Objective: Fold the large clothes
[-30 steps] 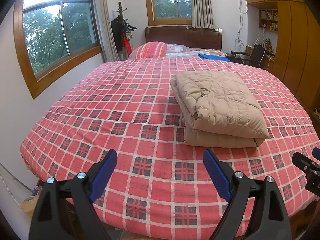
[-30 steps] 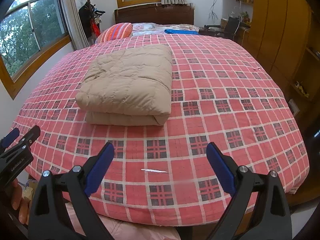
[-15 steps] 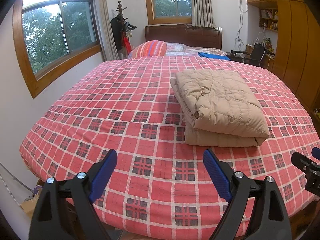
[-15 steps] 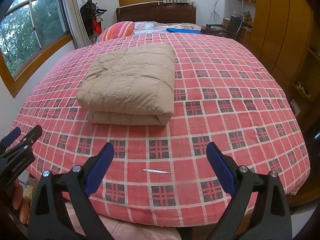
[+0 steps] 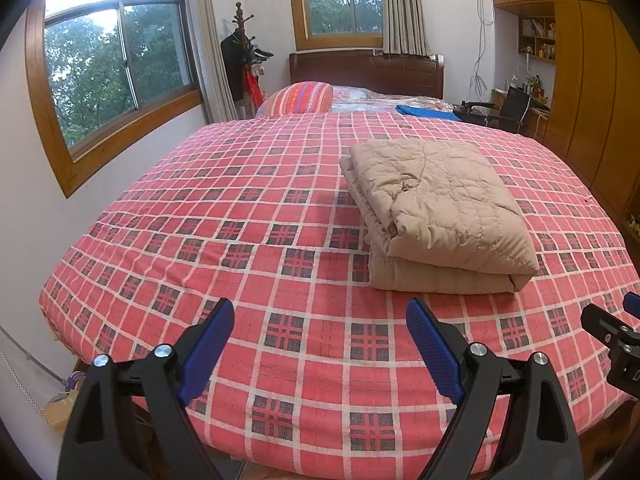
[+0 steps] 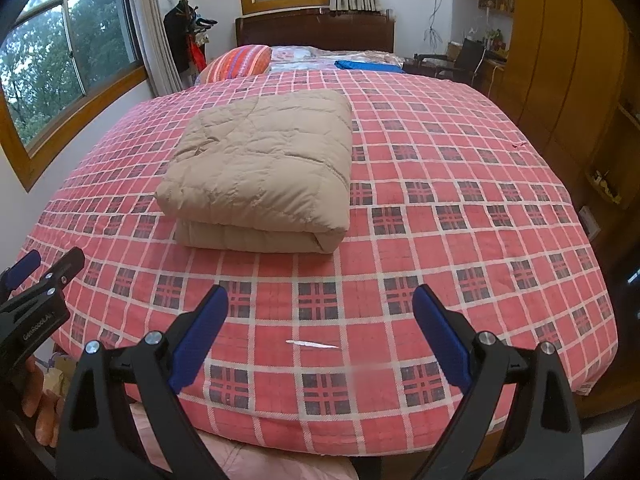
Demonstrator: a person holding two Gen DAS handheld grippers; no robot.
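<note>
Folding looks finished: beige quilted padded garment (image 6: 260,172) lies in a squared bundle on the red checked bedspread (image 5: 224,240); left gripper (image 5: 320,344) and right gripper (image 6: 320,336) hang spread and empty near the bed's foot; best to withdraw without nudging the bundle.

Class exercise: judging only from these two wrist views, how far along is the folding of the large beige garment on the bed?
Done: the beige padded garment lies as a compact layered rectangle on the red checked bedspread. In hand: nothing; the left gripper and right gripper are open, short of it. Left: seemingly nothing.
</note>
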